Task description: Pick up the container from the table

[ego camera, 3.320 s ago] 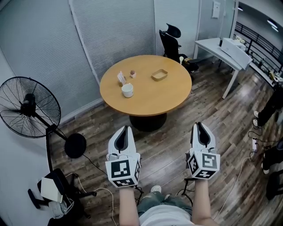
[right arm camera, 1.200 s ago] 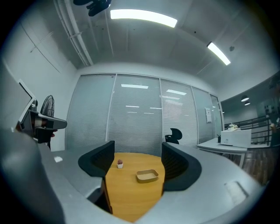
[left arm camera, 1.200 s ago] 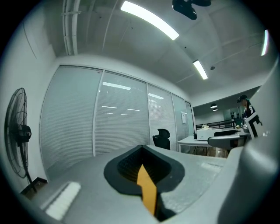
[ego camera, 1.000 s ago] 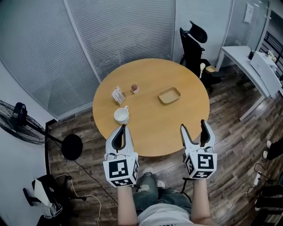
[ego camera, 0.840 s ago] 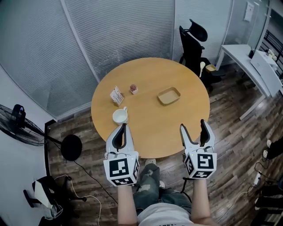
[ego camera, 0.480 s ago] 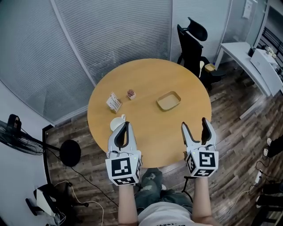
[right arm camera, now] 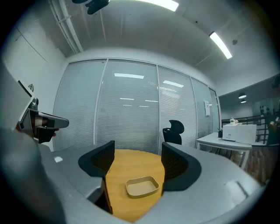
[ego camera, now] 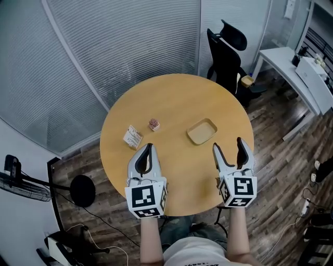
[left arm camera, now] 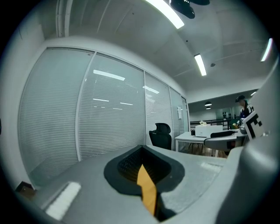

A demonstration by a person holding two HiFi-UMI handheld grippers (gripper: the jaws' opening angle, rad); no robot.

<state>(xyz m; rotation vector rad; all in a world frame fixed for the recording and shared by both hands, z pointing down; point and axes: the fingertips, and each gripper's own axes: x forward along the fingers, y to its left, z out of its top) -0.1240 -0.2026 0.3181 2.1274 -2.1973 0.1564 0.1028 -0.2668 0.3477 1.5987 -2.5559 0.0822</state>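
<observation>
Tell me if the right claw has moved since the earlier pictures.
Yes: the right claw has advanced over the near edge of the table, toward the container.

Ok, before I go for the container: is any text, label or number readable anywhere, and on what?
No text can be read in any view.
Small card on the table: printed, but too small to read.
Marker cubes: black-and-white square patterns only, no letters.
Wall notice: too small to read.
Container: no print visible.
</observation>
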